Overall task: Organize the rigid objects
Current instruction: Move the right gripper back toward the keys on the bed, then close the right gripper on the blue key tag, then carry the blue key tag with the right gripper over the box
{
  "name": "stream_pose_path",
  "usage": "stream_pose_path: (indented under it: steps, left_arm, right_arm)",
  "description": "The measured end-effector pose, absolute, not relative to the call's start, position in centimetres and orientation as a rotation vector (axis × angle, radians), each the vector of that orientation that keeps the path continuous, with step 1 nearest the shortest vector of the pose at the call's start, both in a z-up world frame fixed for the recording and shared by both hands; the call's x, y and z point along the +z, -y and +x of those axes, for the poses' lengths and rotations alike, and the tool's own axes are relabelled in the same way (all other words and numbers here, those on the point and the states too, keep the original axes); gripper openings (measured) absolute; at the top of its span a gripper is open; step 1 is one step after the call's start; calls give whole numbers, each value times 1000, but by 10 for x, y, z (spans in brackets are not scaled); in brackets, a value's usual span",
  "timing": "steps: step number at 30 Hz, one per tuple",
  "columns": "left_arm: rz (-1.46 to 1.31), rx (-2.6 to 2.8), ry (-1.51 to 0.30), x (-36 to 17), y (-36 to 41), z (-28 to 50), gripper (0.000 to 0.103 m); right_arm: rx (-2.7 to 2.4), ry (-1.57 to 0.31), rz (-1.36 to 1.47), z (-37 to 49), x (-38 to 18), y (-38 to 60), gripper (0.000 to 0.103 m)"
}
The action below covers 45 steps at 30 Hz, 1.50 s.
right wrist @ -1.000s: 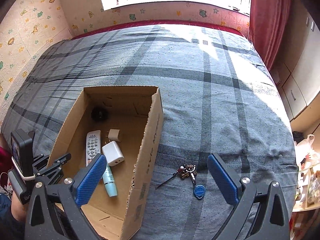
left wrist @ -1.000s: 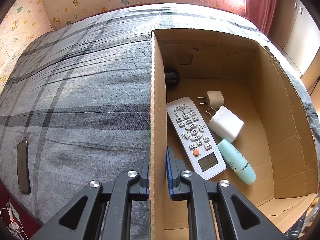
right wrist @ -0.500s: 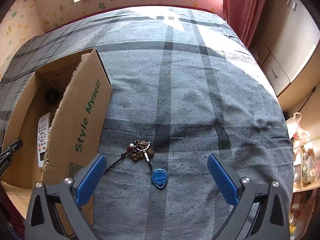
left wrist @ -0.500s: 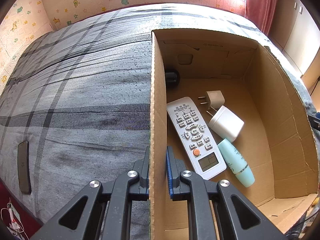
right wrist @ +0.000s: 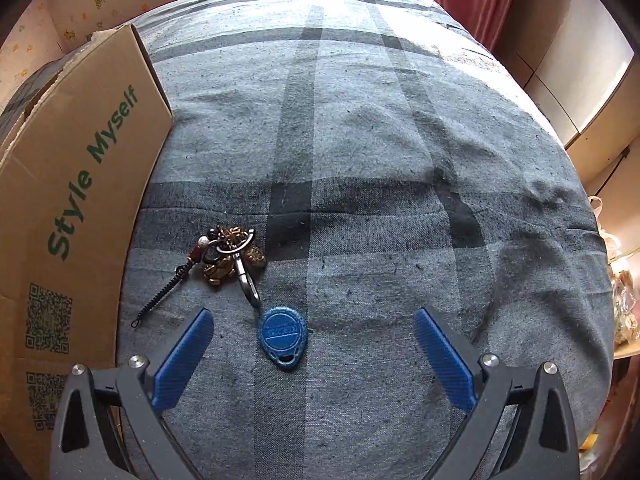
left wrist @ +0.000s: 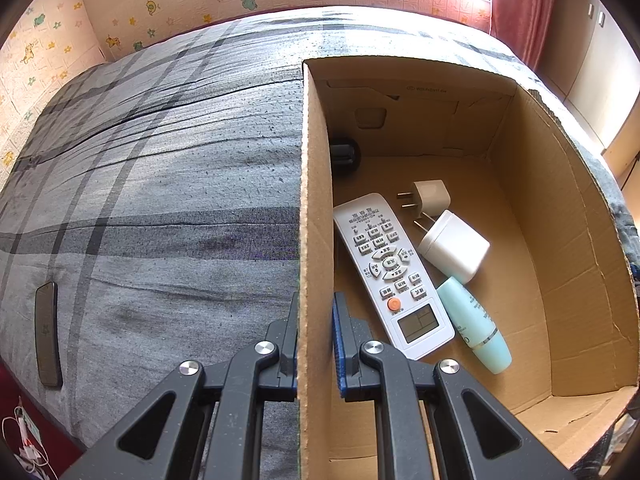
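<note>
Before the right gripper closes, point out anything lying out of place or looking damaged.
The key bunch with its blue fob lies on the bedspread outside the cardboard box. A dark phone lies near the bed's edge, also unboxed. The box's right wall rim looks ragged and torn.
</note>
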State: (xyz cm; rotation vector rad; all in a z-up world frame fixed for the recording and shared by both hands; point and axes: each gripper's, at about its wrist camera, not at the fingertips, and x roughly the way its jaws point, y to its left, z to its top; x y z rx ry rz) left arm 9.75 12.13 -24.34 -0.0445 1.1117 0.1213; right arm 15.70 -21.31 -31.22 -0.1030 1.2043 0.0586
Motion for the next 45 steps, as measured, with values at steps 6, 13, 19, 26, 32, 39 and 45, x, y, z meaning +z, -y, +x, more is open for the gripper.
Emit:
stream_pose_path:
  steps: [6, 13, 19, 26, 32, 39, 45]
  left_arm:
    - [-46, 122, -1112, -244, -122, 98, 13]
    - [-46, 122, -1112, -245, -122, 98, 13]
    - [-46, 124, -1111, -245, -121, 98, 13]
    - [-49, 124, -1109, -245, -122, 97, 13]
    - [-49, 122, -1109, -244, -122, 96, 13]
    - [-52, 120, -1108, -244, -122, 96, 13]
    - [-53, 119, -1107, -243, -123, 97, 13]
  right_arm:
    - [47, -1222, -89, 158, -319, 217, 94]
    - [54, -1230, -112, 154, -317, 212, 41]
    - [74, -1227, -132, 148, -315, 208, 27]
    - [78, -1219, -128, 142, -303, 206, 27]
    - [94, -1210, -125, 141, -284, 200, 27]
    - [136, -1175, -148, 141, -249, 186, 27]
    - [183, -1151, -162, 141, -225, 169, 27]
